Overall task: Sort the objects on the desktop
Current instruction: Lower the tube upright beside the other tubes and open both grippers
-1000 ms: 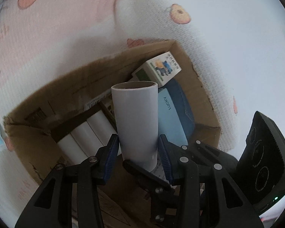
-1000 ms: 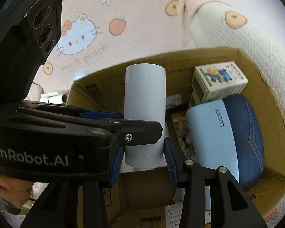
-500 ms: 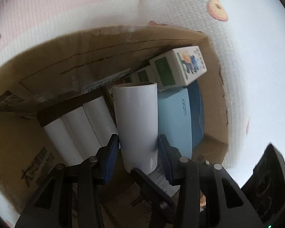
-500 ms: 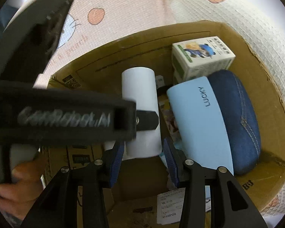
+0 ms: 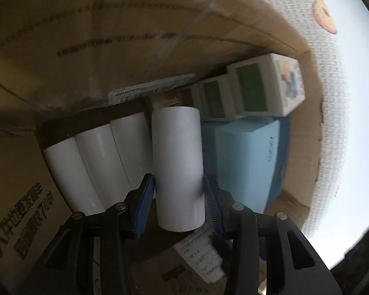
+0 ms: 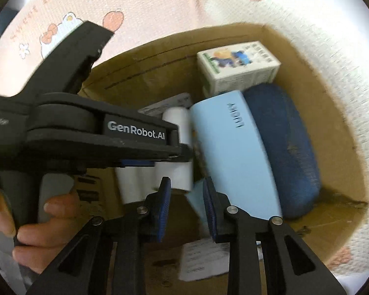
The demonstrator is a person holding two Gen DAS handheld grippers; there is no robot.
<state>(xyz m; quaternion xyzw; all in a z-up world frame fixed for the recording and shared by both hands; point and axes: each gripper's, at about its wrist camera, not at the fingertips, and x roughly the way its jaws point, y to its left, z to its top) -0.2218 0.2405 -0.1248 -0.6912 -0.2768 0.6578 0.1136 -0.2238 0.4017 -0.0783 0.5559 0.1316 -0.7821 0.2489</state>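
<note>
Left tool (image 5: 179, 194) inside the cardboard box (image 5: 110, 36), blue ribbed pads pinching a smooth white tube (image 5: 177, 162) near its lower end. Tube upright between the pads, top end toward the far box wall. Directly left of this tool, three more white tubes (image 5: 96, 162) lying side by side, the nearest touching the held one; almost no free room on that side. Directly right, a pale blue rounded case (image 5: 246, 162) just beside the tube, a narrow gap only. Beyond the case, white cartons with green panels (image 5: 248, 93) stacked against the far corner.

Right tool (image 6: 187, 206) above the near part of the box, jaws closing, nothing between the pads. Ahead of it, the white tube and the left tool's black body with a hand (image 6: 24, 223) on its grip. To its right, the pale blue case leaning on a dark blue denim pouch (image 6: 290, 152), which fills the space up to the right box wall. Paper label (image 6: 201, 260) flat on the box floor under this tool. Around the box rim, a textured pink and white cloth (image 6: 307, 19) with cartoon prints.
</note>
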